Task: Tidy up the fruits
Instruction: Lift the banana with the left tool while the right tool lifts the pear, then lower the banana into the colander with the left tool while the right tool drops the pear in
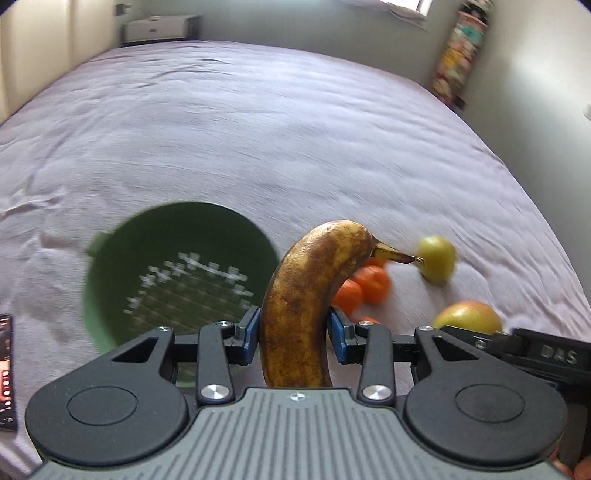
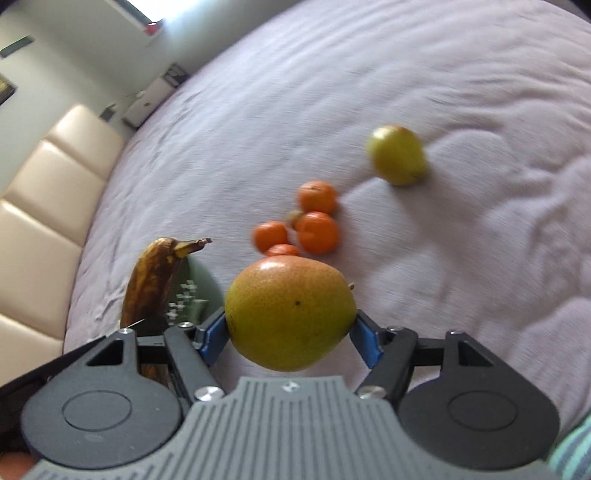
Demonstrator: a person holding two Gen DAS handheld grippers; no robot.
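Brown-spotted banana upright, clamped in left gripper above lilac bedsheet, green colander just left. Right gripper grips a yellow-red pear; tangerines and green pear lie on sheet beyond.

Lighting: soft daylight, admitted through a window at the far wall; shadows faint. Blur: the bed, bowl and loose fruit are smeared by motion; the tongs' frames and held fruit are rendered sharp. Distortion: strong fisheye curvature, dark corners.
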